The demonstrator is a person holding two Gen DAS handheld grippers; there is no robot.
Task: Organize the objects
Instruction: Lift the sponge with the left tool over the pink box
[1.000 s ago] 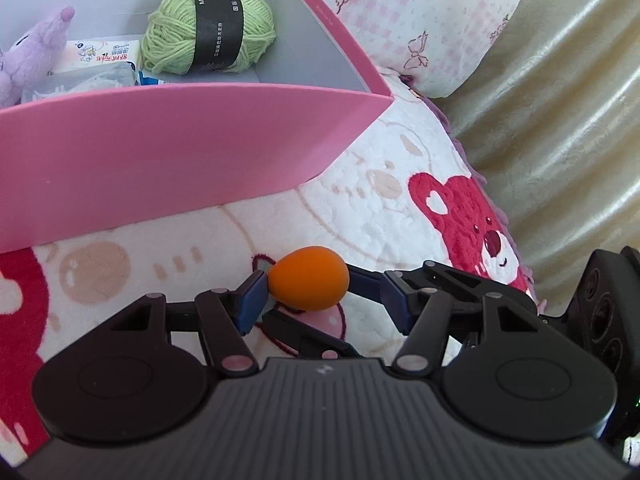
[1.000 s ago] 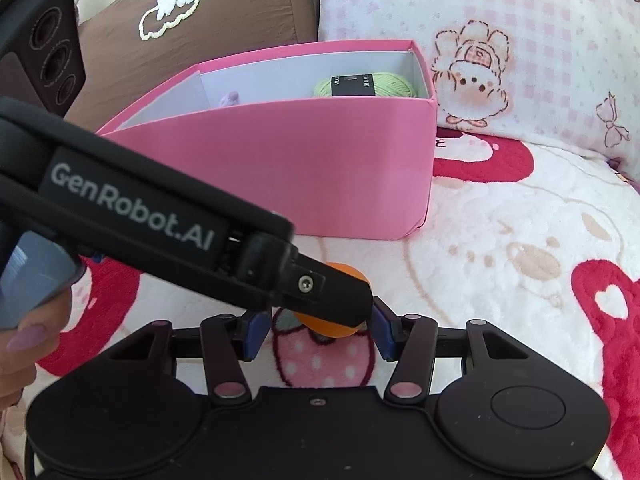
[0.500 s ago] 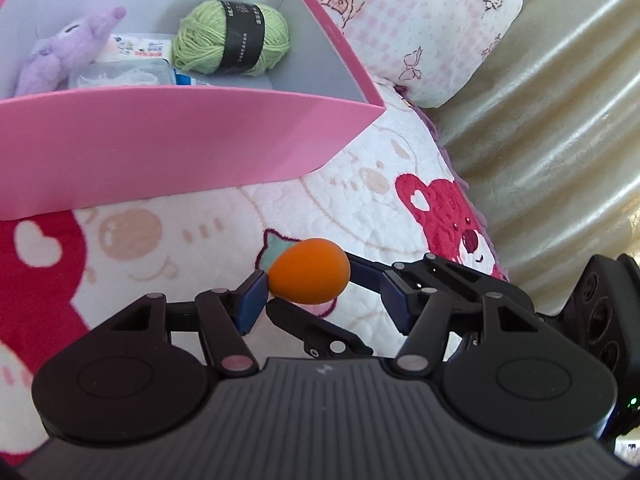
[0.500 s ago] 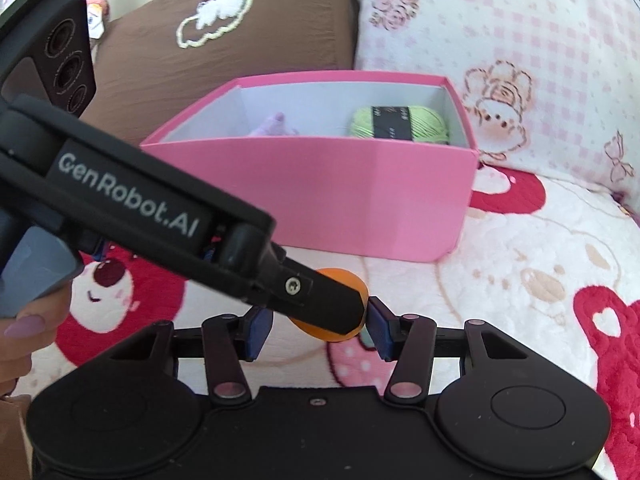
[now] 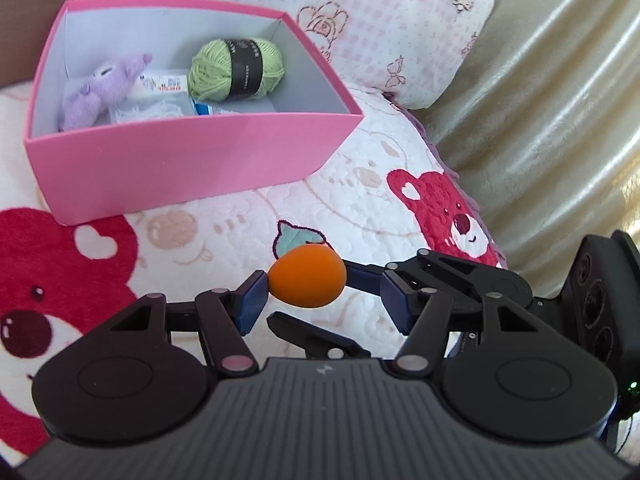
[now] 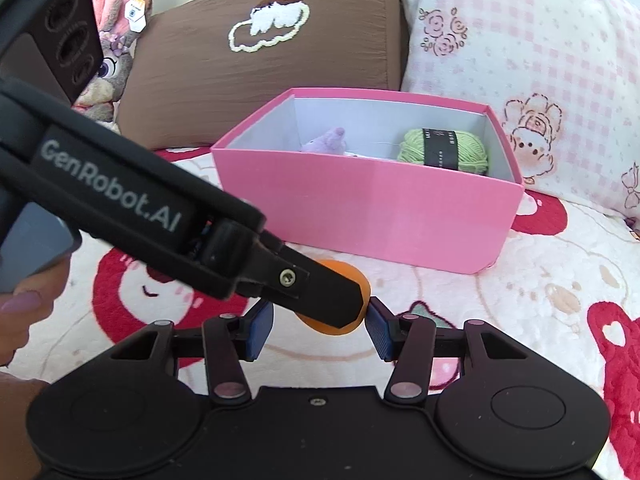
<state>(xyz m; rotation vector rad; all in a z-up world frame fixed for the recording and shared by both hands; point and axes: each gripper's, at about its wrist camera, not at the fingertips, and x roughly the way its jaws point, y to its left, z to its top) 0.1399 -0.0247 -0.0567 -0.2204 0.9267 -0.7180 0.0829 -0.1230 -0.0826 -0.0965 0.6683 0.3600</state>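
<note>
The left claw (image 5: 324,300) stands about half open, and only its left blue pad (image 5: 252,306) touches the orange egg-shaped toy (image 5: 306,276); its right pad is well apart from the toy. The right claw (image 6: 320,328) is likewise about half open. It reaches in from the right of the left wrist view, and one of its fingers (image 5: 364,276) touches the toy's right end. The egg is thus pinched between one finger of each claw, and neither claw closes both pads on it.

In the right wrist view the left claw's black finger (image 6: 320,292) crosses in from the left and covers most of the egg. The right claw's own right pad sits at the egg's right edge.

The egg hangs clear of the bear-print bedspread (image 5: 360,200), nearer than the pink box (image 5: 180,160). Its long axis lies roughly level and runs left to right between the two touching pads. Its narrower end seems to point left, toward the left claw's pad.

Inside the open box lie a green yarn ball (image 5: 236,70) with a black band at the far right, a purple plush toy (image 5: 100,92) at the left, and small printed packets (image 5: 160,84) between them. A pink checked pillow (image 5: 400,20) lies beyond the box, a brown cushion (image 6: 260,60) to its far left. A hand (image 6: 24,320) grips the left claw's handle.
</note>
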